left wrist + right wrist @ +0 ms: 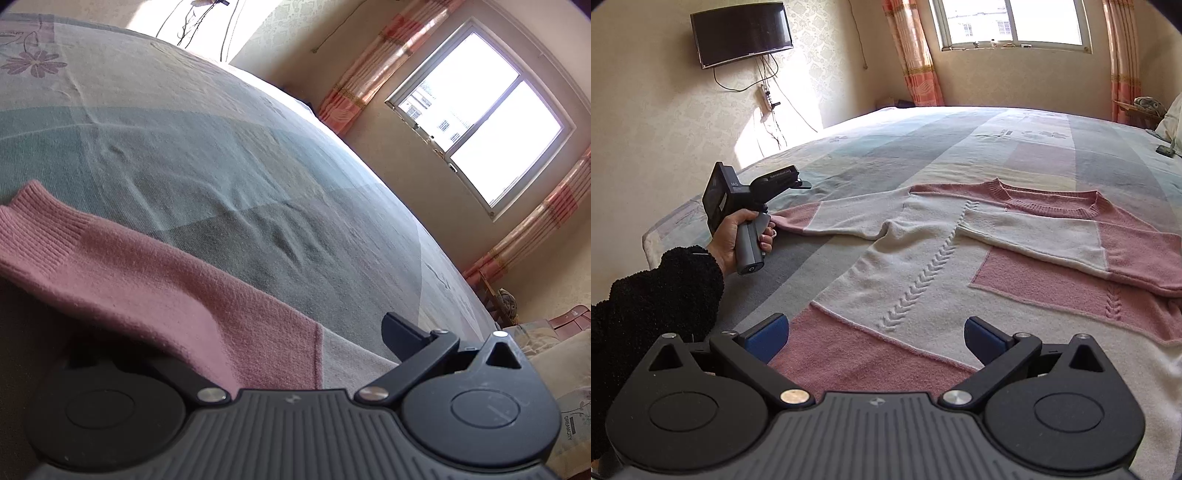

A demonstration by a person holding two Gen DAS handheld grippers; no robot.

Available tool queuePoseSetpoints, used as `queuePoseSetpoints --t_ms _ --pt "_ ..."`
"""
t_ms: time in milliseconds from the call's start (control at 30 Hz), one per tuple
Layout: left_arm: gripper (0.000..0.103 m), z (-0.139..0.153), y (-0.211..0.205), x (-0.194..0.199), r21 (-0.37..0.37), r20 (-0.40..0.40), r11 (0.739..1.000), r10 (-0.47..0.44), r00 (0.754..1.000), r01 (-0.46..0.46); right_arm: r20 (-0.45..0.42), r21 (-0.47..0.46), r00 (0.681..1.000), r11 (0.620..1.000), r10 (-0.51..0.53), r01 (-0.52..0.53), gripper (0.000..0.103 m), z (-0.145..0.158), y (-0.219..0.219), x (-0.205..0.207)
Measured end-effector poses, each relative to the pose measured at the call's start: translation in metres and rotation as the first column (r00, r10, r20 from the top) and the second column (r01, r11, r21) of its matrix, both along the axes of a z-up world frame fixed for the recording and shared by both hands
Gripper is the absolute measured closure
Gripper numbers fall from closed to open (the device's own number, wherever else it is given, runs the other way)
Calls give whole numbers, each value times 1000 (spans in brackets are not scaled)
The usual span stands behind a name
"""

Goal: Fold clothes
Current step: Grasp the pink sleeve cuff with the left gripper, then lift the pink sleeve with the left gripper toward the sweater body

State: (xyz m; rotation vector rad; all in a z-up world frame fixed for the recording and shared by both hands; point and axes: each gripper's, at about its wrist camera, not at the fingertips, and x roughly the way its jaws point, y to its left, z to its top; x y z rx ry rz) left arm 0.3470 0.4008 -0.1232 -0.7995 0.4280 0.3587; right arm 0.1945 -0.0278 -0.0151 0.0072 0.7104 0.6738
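the pink and cream sweater lies spread face up across the bed, neckline toward the far side by the window, hem toward the near edge. by my reckoning the folding has only just begun: the sleeve on the right is already laid across the chest, its cream cuff ending close to the centre cable stitch, while the sleeve on the left lies stretched out sideways on the sheet. that one needs bringing in, and then the body wants folding up from the hem; none of that shows as done.

the left gripper is down at the pink cuff of the outstretched sleeve, held by a hand coming out of a black fuzzy cuff. in its own view the pink sleeve end drapes over one finger and hides it; only the other finger shows, standing off to the side with no cloth against it. whether it is pinching the knit i cannot tell.

the right gripper hovers just over the near hem, blue pads wide apart, holding nothing.

the sweater's right edge and near right corner run off the frame, and the left gripper's tips are too small to make out from across the bed.
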Motion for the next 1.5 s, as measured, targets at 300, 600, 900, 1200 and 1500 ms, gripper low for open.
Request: queuePoseSetpoints --t_ms 300,600,900,1200,1500 --pt "1 20 -13 -5 46 46 999 -27 999 24 -145 -108 989 994 -34 18 0 -49 10 3" --pt "1 32 -37 1 110 42 991 -80 996 75 -184 -100 982 995 -49 31 0 -59 -2 5" --pt "1 57 -64 2 169 51 978 -129 990 119 -193 -93 981 996 -13 -5 0 -57 -10 5" --pt "1 102 -84 13 140 27 978 -157 987 151 -200 -43 979 999 -31 23 0 -51 -31 8" --pt "1 137 -133 43 153 -32 961 -230 973 232 -206 -8 978 1000 -18 17 0 -48 -40 8"
